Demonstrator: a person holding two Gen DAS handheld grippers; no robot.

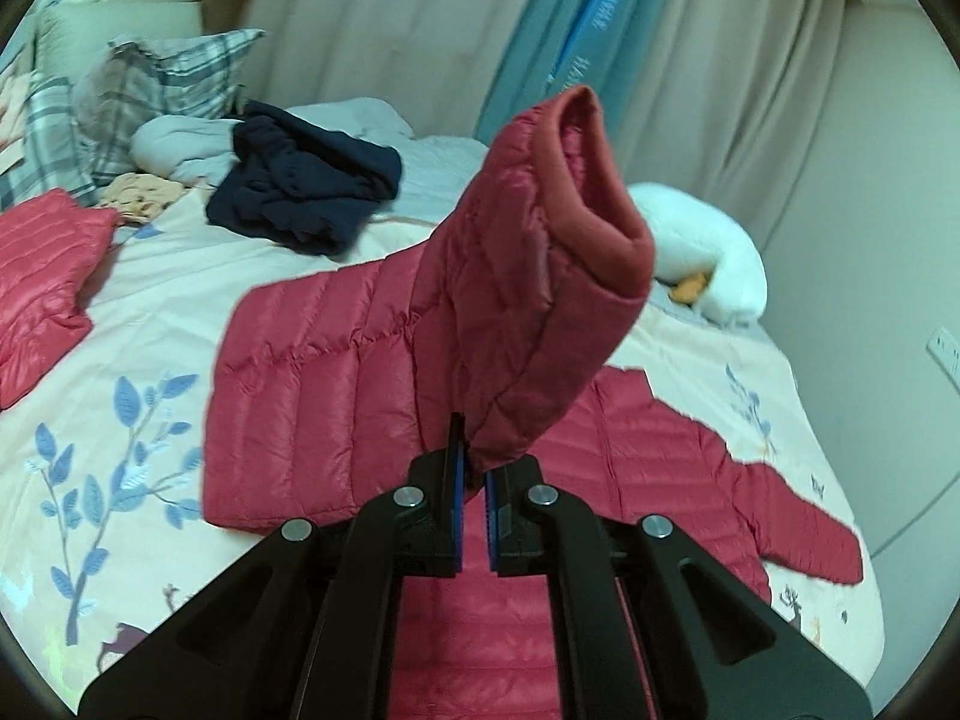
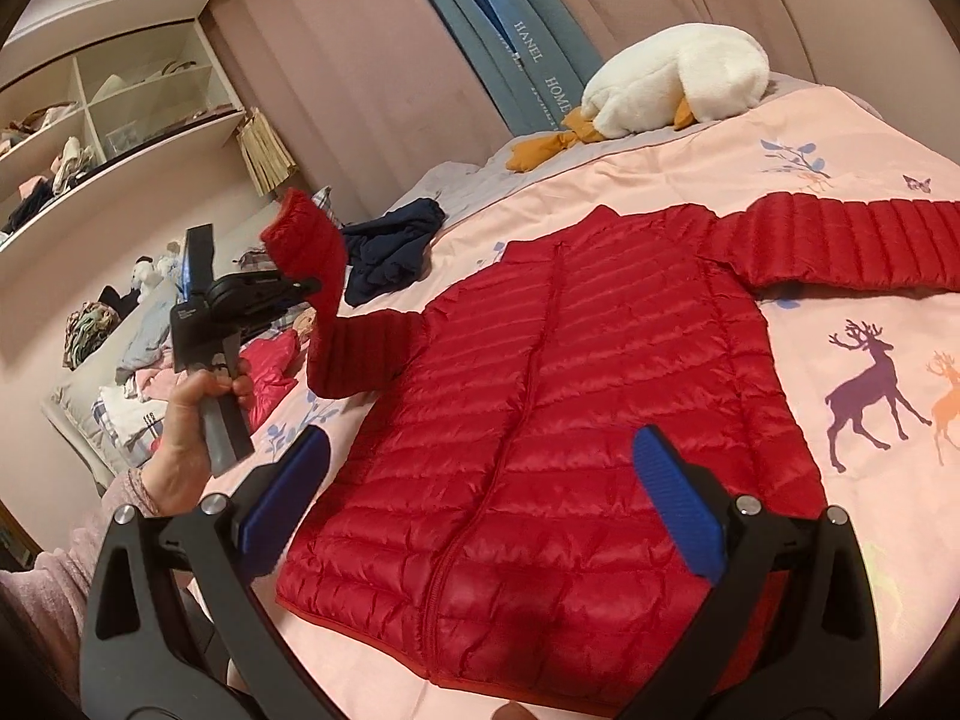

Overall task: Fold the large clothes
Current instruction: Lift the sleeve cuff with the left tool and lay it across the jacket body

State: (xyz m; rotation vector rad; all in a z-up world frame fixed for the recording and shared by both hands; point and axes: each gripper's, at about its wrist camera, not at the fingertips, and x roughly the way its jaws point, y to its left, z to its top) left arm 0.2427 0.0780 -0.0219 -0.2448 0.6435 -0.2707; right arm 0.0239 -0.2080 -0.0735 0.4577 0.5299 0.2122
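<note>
A red quilted puffer jacket [image 2: 570,390] lies front up on the pink printed bedspread [image 2: 840,138], zip closed. One of its sleeves [image 2: 840,240] is stretched flat to the right. My left gripper [image 1: 474,471] is shut on the other sleeve [image 1: 528,276], which is lifted off the bed with its cuff pointing up. In the right wrist view a hand holds that gripper [image 2: 312,285] at the left, above the bed. My right gripper [image 2: 480,480] stands open over the jacket's lower half, nothing between its blue pads [image 2: 678,498].
A crumpled navy garment [image 1: 306,192] lies beyond the jacket. Another red garment [image 1: 36,282] sits at the left, with plaid pillows [image 1: 180,78] behind it. A white plush goose [image 2: 672,78] rests by the curtains. Wall shelves [image 2: 90,120] hang at the left.
</note>
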